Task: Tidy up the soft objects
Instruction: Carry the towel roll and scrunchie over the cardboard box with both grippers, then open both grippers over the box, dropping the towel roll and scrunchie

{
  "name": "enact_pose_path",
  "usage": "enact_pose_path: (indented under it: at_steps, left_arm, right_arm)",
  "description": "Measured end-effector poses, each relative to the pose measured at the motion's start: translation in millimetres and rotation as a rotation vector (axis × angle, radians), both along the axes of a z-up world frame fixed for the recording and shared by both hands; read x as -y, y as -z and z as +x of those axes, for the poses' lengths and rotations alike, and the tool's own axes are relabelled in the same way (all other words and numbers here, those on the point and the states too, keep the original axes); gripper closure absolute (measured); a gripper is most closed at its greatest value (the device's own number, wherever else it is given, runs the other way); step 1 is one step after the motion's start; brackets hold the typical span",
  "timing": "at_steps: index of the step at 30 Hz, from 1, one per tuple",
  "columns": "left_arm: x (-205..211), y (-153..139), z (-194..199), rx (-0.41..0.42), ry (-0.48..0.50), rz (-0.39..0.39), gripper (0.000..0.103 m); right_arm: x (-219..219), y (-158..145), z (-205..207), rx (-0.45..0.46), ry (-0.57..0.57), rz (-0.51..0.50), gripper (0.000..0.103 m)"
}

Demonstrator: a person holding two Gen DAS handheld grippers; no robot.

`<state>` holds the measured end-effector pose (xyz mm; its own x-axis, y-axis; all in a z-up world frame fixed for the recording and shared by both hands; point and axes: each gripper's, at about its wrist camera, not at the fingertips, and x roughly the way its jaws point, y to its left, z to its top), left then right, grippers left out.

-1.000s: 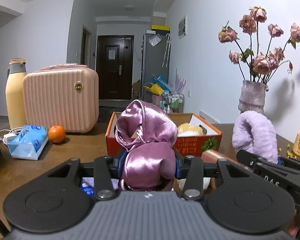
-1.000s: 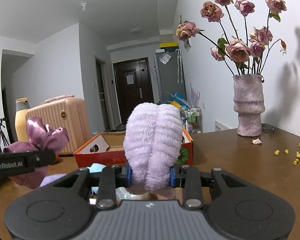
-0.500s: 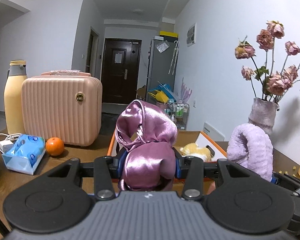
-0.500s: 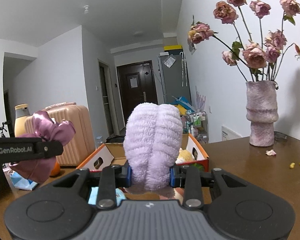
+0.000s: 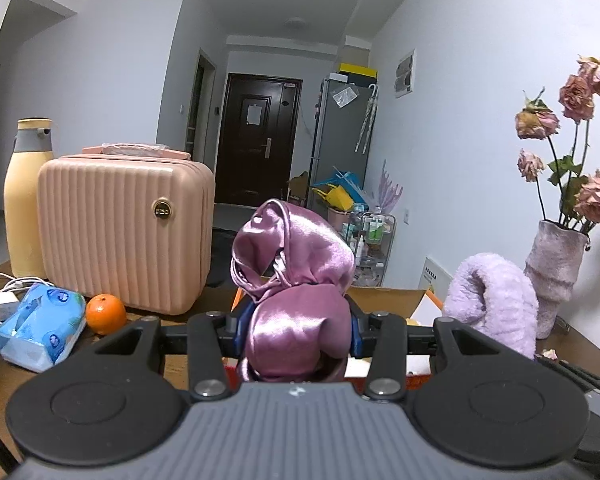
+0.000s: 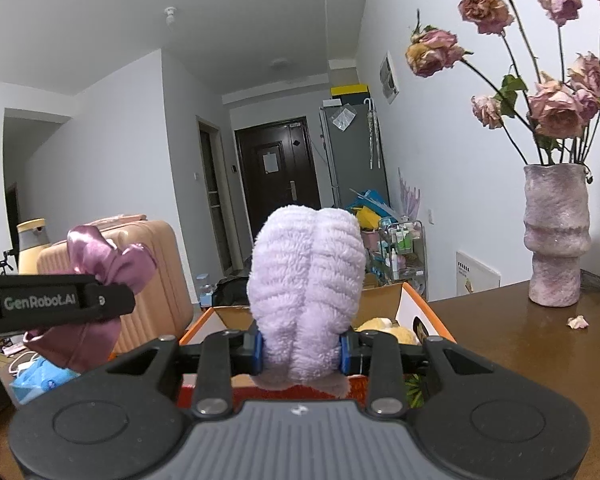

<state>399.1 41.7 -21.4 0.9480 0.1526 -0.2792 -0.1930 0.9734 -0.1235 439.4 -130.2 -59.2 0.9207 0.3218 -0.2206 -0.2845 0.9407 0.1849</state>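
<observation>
My left gripper (image 5: 296, 332) is shut on a shiny purple satin scrunchie (image 5: 296, 276), which bulges up between the blue pads. My right gripper (image 6: 302, 352) is shut on a fluffy lilac plush band (image 6: 306, 280) standing upright in its jaws. Both are lifted above an orange cardboard box (image 6: 424, 312) on the brown table; a yellow plush toy (image 6: 384, 326) lies inside it. In the right wrist view the left gripper (image 6: 112, 300) with the satin scrunchie (image 6: 100, 256) shows at the left. The lilac band (image 5: 492, 300) appears at the right of the left wrist view.
A pink ribbed suitcase (image 5: 128, 232), a yellow bottle (image 5: 26, 196), an orange (image 5: 105, 314), a blue tissue pack (image 5: 40, 326) and a white charger (image 5: 4, 304) stand left on the table. A vase of dried roses (image 6: 556, 236) is at the right, with petals (image 6: 578, 321) nearby.
Both grippers have moved forward and risen a little over the box, each keeping its soft item. The suitcase and vase look nearer; the box sits lower in view.
</observation>
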Motion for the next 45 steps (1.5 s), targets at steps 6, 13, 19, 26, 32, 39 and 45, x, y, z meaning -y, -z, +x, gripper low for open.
enact_pose_path:
  at_steps: [6,13,19,26,32,39,45]
  left_arm:
    - [-11,-1,29,-0.010,0.011,-0.030,0.058]
    - [-17,1,65,-0.042,0.004,-0.027,0.058]
    - [-17,8,97,-0.099,-0.005,-0.002,0.058]
    - [-20,19,127,-0.179,-0.024,0.014,0.058]
    - [-22,29,144,-0.225,-0.028,0.027,0.058]
    - [-24,41,156,-0.275,-0.034,0.028,0.058]
    - [-24,48,160,-0.300,-0.037,0.031,0.058]
  right_arm:
    - [-22,1,27,-0.009,0.016,-0.058,0.071]
    - [-42,5,66,-0.061,0.012,-0.111,0.071]
    - [-51,9,100,-0.135,0.030,-0.137,0.071]
    - [-58,16,128,-0.220,0.064,-0.178,0.071]
    - [-61,24,139,-0.244,0.058,-0.190,0.071]
    - [-62,29,145,-0.267,0.051,-0.193,0.071]
    - [-62,30,145,-0.275,0.056,-0.200,0.071]
